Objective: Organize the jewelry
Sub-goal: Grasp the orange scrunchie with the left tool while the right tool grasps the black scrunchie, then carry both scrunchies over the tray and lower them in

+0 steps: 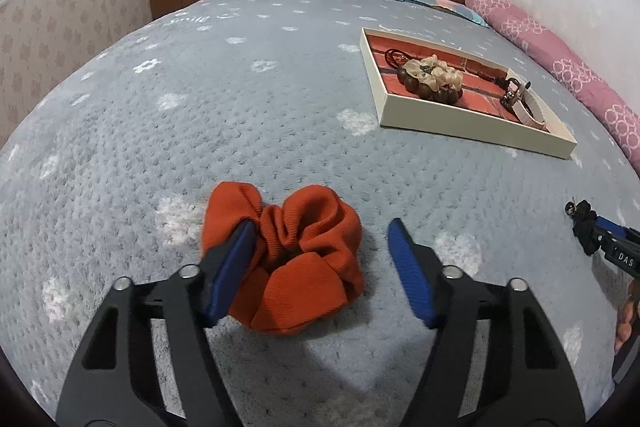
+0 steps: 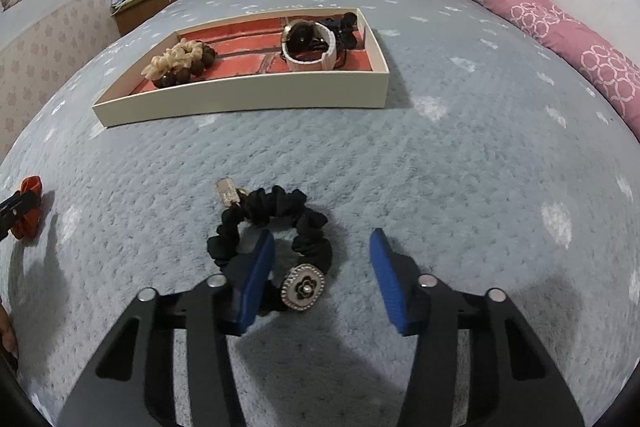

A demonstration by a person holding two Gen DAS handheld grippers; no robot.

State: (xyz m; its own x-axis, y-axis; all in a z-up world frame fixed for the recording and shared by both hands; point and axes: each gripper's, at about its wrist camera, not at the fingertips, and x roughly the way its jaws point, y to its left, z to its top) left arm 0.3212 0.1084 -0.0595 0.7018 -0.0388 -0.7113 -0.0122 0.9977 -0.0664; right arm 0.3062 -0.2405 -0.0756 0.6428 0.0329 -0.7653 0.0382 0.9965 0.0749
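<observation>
Straddling ribbed orange scrunchie [image 1: 296, 259] — left gripper [image 1: 320, 267] apart | right gripper [image 2: 320, 279] apart — ruffled black scrunchie [image 2: 276, 227]

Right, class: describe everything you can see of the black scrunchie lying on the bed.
The black scrunchie is a ruffled ring of matte fabric lying flat on the grey bedspread. It carries an oval charm with a black flower, rimmed with small stones, and a small pale tag at its far side. The open right gripper straddles it, one finger inside the ring.

Partly hidden behind a blue finger pad [image 1: 234, 267]: the rust-orange ribbed fabric scrunchie [image 1: 296, 263]. Cut off at the frame edge: right hand-held gripper [image 1: 612, 247]. Unreadable: small tag [image 2: 228, 191] on the black ruffled scrunchie [image 2: 276, 227].
</observation>
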